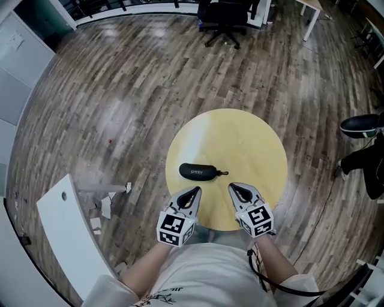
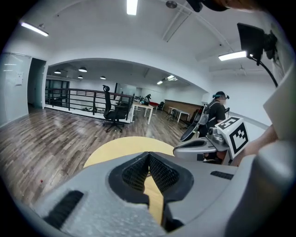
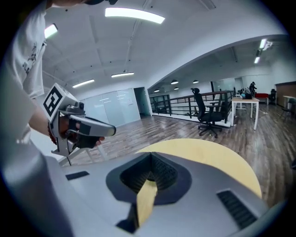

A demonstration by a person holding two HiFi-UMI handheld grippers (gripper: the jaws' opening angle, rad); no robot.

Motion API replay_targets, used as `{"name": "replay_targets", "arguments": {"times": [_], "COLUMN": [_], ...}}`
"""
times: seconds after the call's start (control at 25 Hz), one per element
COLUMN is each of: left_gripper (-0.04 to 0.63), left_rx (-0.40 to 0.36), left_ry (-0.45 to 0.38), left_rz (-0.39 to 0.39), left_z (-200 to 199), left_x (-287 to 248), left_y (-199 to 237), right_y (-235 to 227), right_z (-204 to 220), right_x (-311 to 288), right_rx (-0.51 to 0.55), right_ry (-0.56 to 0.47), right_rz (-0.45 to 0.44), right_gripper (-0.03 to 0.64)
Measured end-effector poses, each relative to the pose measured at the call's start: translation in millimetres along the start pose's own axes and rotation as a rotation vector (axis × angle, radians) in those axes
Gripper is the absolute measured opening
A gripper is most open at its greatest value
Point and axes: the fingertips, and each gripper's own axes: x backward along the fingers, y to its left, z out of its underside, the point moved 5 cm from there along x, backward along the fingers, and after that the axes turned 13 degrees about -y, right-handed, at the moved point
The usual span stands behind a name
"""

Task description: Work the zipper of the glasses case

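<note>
A black glasses case (image 1: 197, 172) lies shut on the round yellow table (image 1: 252, 144), its zipper pull (image 1: 223, 173) pointing right. My left gripper (image 1: 195, 190) hovers just nearer than the case, over the table's near edge, jaws shut and empty. The right gripper (image 1: 231, 188) sits beside it, below the zipper pull, also shut on nothing. In the left gripper view the jaws (image 2: 148, 155) meet at the tip, with only table beyond. The right gripper view shows its jaws (image 3: 151, 158) closed too. The case is hidden in both gripper views.
A black office chair (image 1: 225, 18) stands far behind the table. A white panel (image 1: 66, 234) and scraps lie on the wood floor at left. Dark shoes (image 1: 360, 126) show at the right edge. A person (image 2: 217, 111) stands beyond the table.
</note>
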Motion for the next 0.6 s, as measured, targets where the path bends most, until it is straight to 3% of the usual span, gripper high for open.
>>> {"name": "replay_targets", "arguments": {"times": [0.32,0.6], "left_gripper": [0.015,0.015], "left_rx": [0.007,-0.014], "left_ry": [0.166,0.278], "left_rz": [0.053,-0.016], "left_z": [57.8,98.4], "left_x": [-60.0,-92.0], "left_y": [34.3,71.7], "right_y": [-47.3,-66.8], "right_z": [58.4,95.2], "right_x": [-58.1,-94.9], "right_rx": [0.077,0.185], "right_ry": [0.093,0.215], "right_rz": [-0.113,-0.261], "right_gripper": [0.003,0.034]}}
